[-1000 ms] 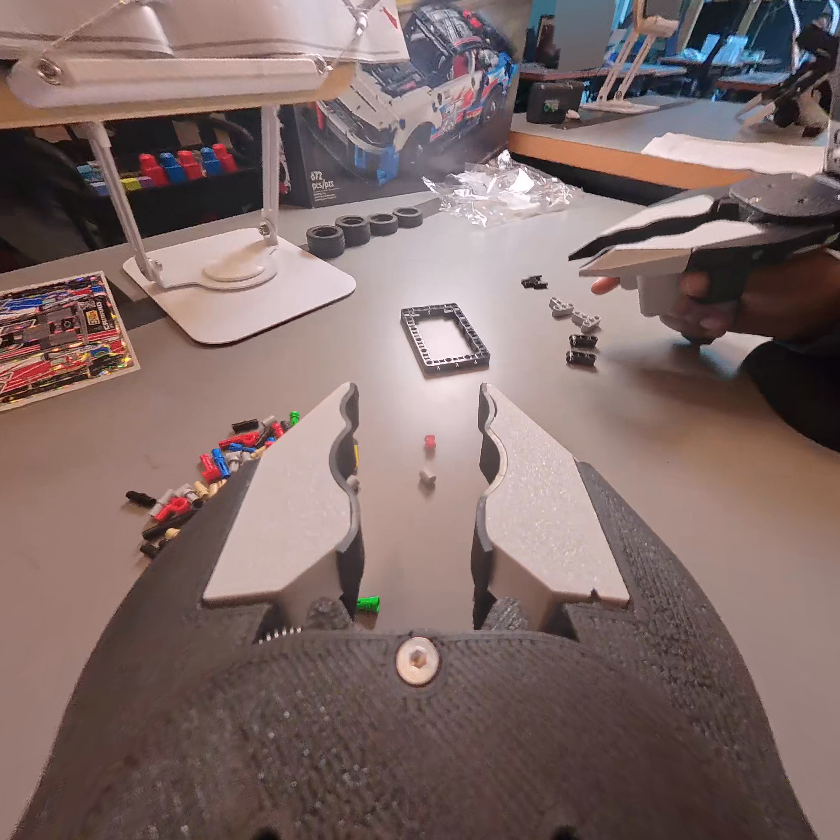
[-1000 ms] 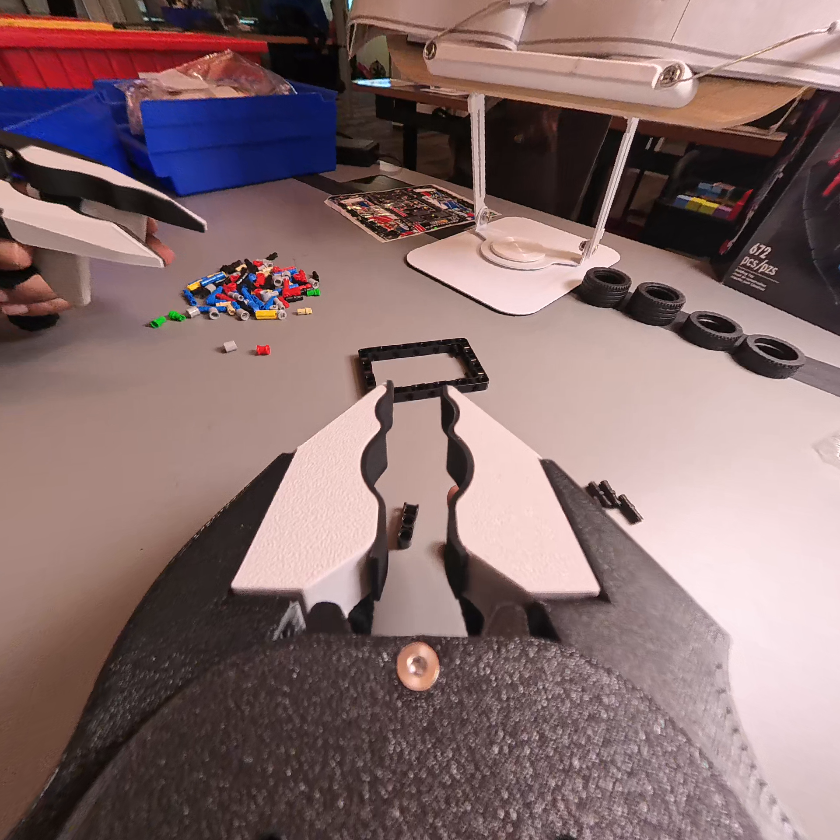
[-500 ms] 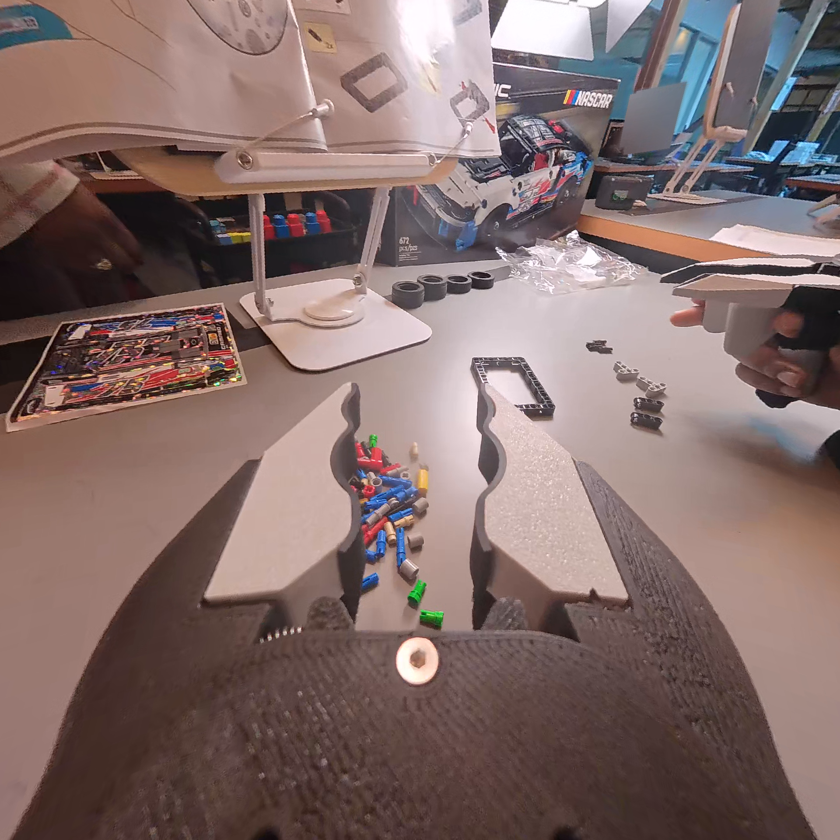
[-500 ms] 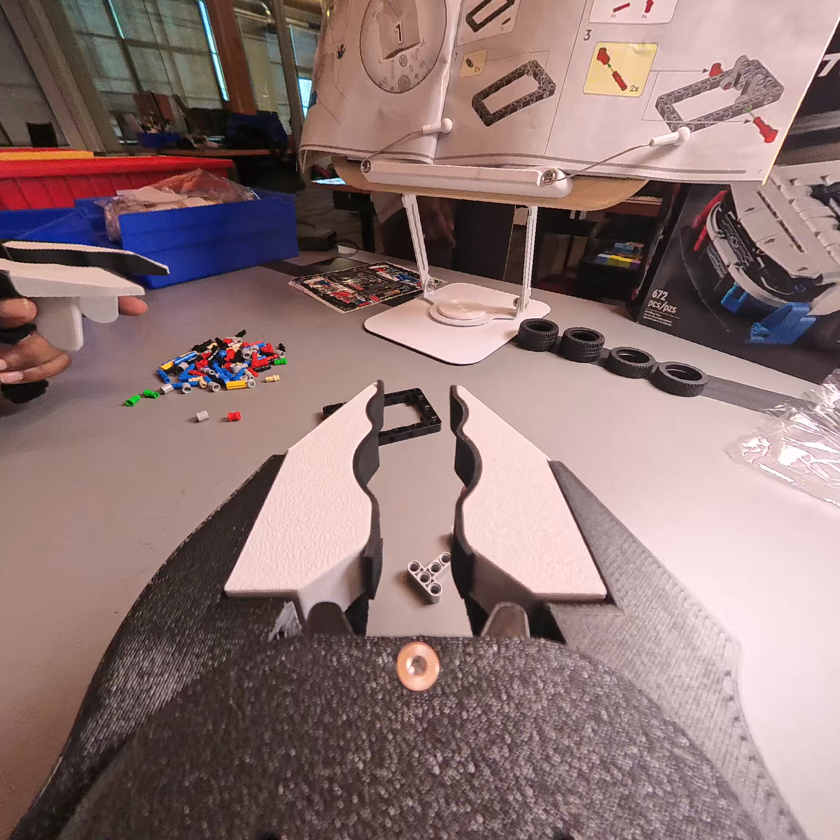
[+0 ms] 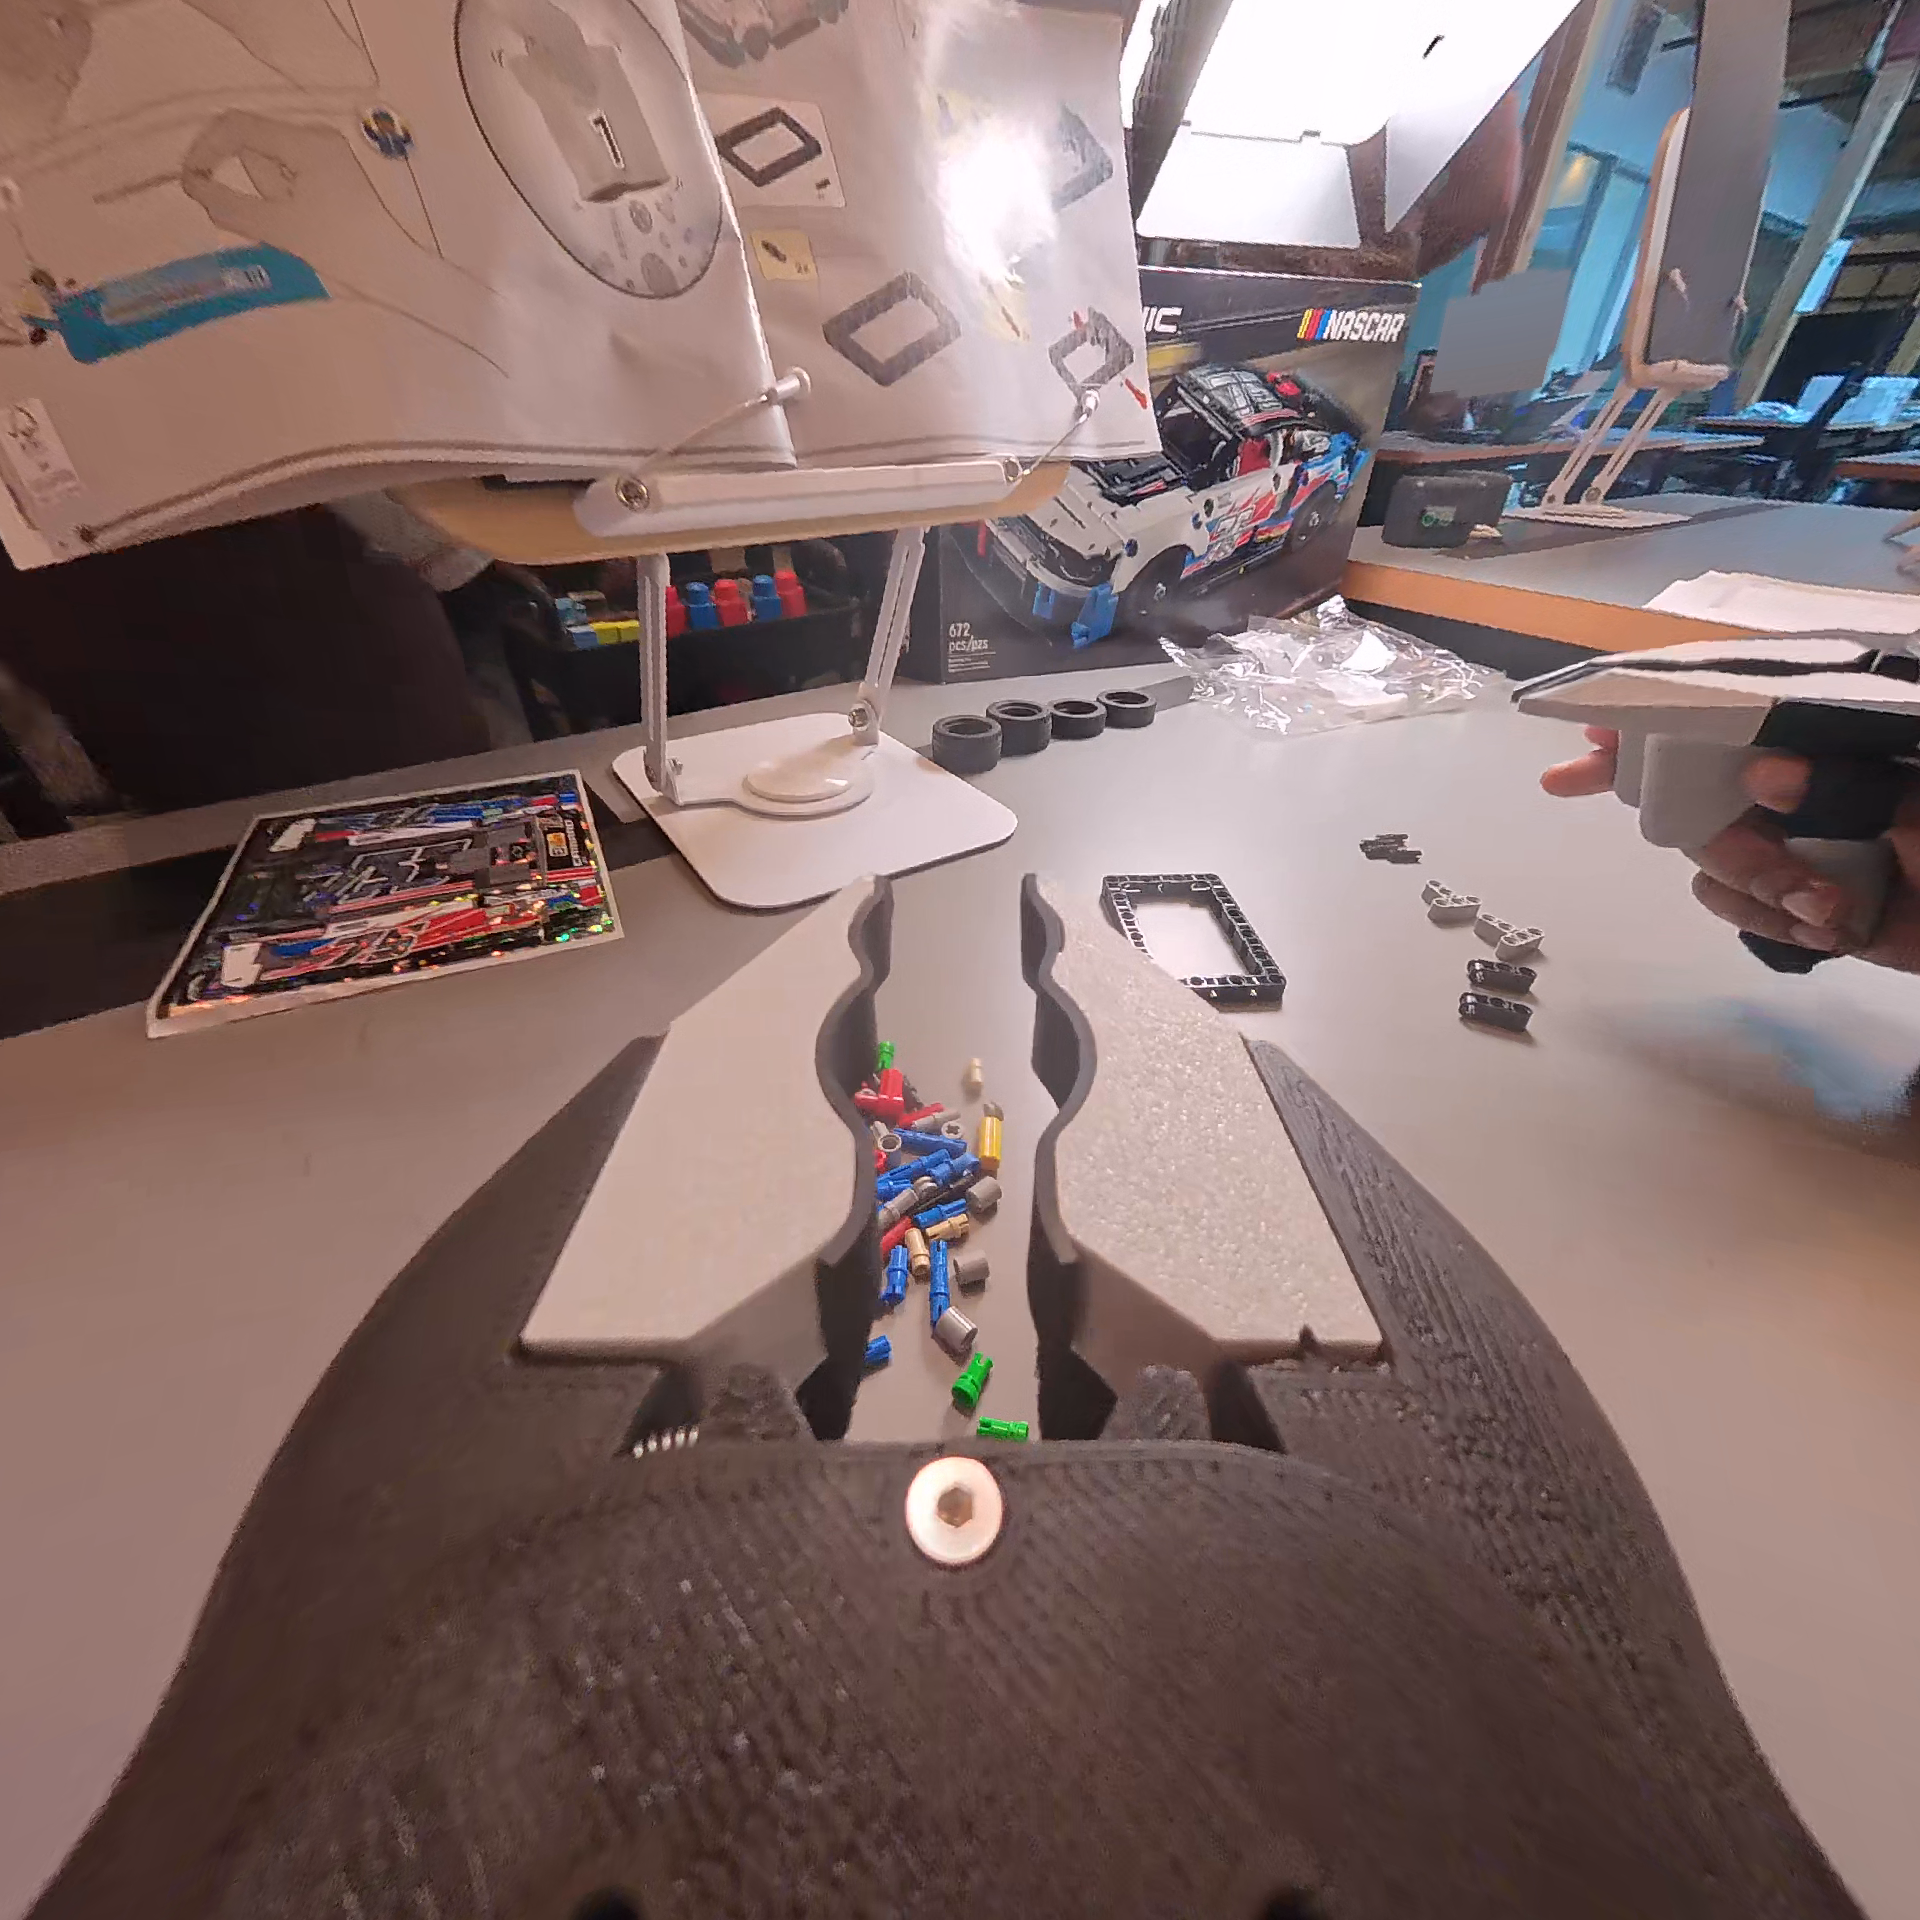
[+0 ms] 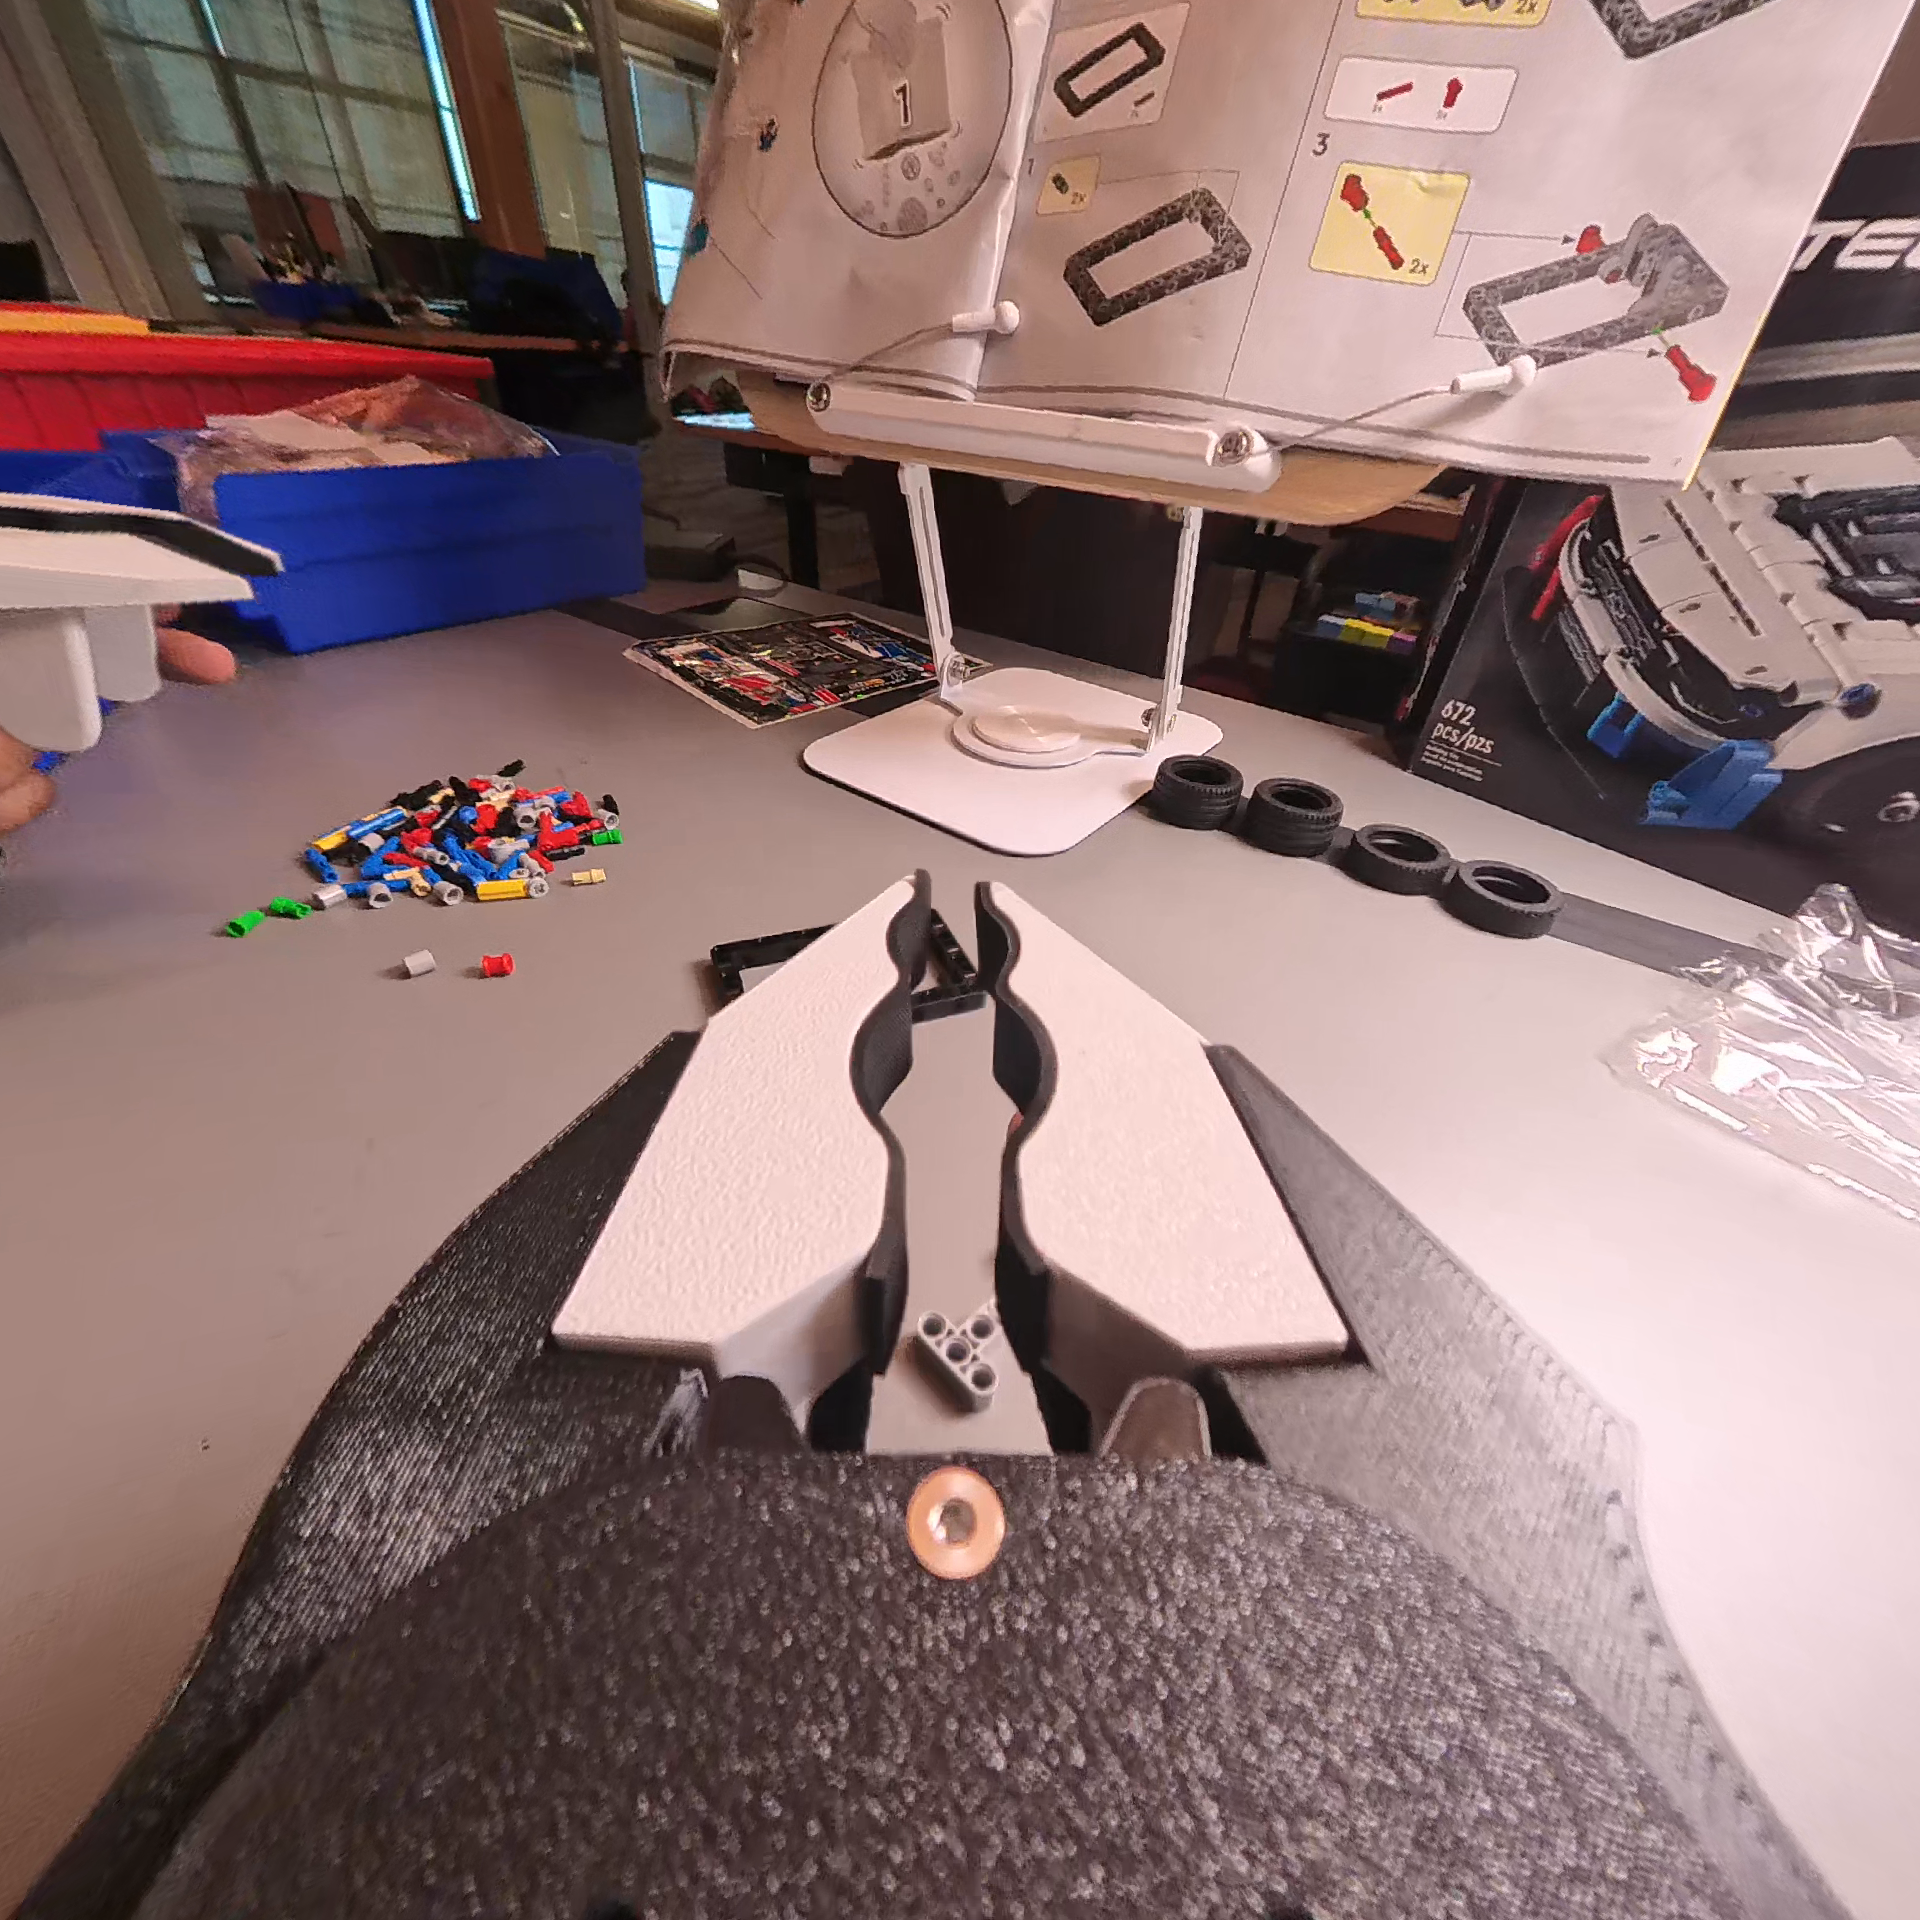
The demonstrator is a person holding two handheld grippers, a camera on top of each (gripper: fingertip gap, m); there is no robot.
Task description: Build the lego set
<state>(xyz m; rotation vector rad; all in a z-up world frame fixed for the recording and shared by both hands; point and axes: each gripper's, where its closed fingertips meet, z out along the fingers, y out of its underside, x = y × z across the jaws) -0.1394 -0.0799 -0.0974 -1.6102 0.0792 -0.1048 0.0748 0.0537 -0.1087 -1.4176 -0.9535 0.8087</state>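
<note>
My left gripper (image 5: 956,902) is open and empty, held above a pile of small coloured pins (image 5: 925,1174) that shows between its fingers. A black rectangular frame (image 5: 1195,935) lies just right of its tips. Two grey T-pieces (image 5: 1455,902) and two small black connectors (image 5: 1501,977) lie farther right. My right gripper (image 6: 951,888) is open by a narrow gap and empty. A grey T-piece (image 6: 961,1351) lies on the table under its finger bases. The frame (image 6: 769,951) is partly hidden behind its fingertips. The pile (image 6: 468,831) lies to its left.
A white stand (image 5: 821,821) holds the instruction sheet (image 6: 1247,208) at the back. Beside it are several black tyres (image 6: 1351,842), a sticker sheet (image 5: 395,894), the set's box (image 6: 1714,644) and a clear bag (image 6: 1787,1039). A blue bin (image 6: 416,530) stands far left. The grey table (image 6: 312,1143) is bare in front. The grey T-piece (image 6: 961,1351) is about 11 centimetres from my right fingertips and 30 centimetres from my left. Look for it in the left wrist view (image 5: 1519,935) too.
Both views have tilted upward, so more of the instruction sheet shows. The left gripper has moved left from the two loose bushes to over the pin pile. Both grippers' jaws have narrowed.
</note>
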